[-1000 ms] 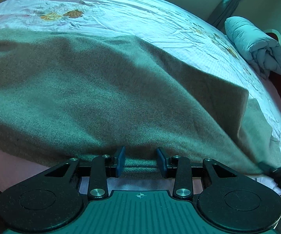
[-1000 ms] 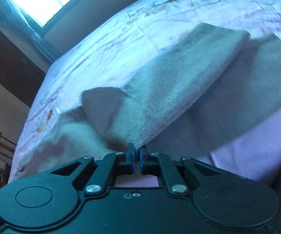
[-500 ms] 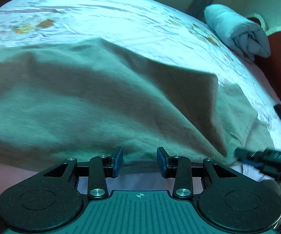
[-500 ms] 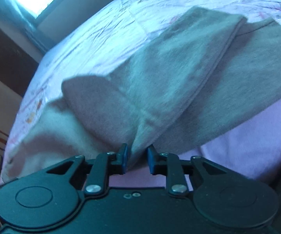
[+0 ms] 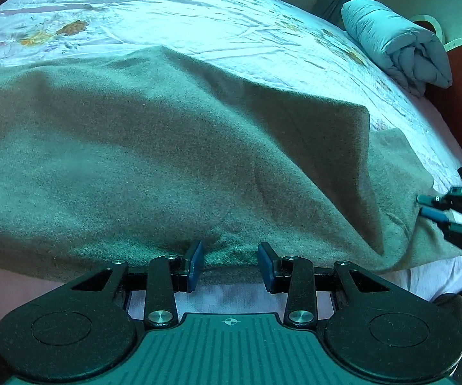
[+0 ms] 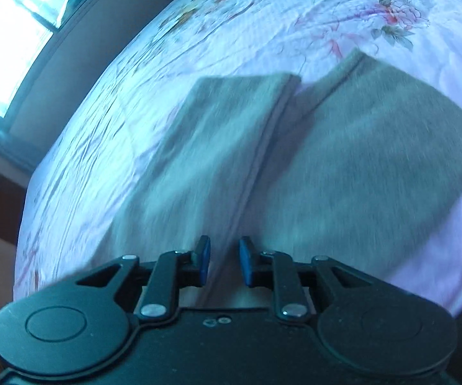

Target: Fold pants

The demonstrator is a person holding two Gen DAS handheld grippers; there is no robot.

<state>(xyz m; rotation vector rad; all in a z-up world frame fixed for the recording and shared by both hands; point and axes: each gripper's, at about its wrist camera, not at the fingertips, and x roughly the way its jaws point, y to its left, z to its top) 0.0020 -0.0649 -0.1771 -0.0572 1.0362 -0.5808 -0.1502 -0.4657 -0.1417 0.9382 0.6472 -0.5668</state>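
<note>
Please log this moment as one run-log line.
pants folded on bed | left gripper open | right gripper open

No words, brands or numbers can be read anywhere from here; the only sign is a small crosshair mark on the left gripper's (image 5: 230, 264) body, at 6 o'clock.

Right gripper (image 6: 224, 263) now parted, pants (image 6: 359, 166) released, flat on bed

Left tool (image 5: 231, 264) is held low, jaws spread wide, nothing gripped. Right tool (image 6: 224, 263) is held level, jaws parted. Right tool is seen from the left wrist at far right.
</note>
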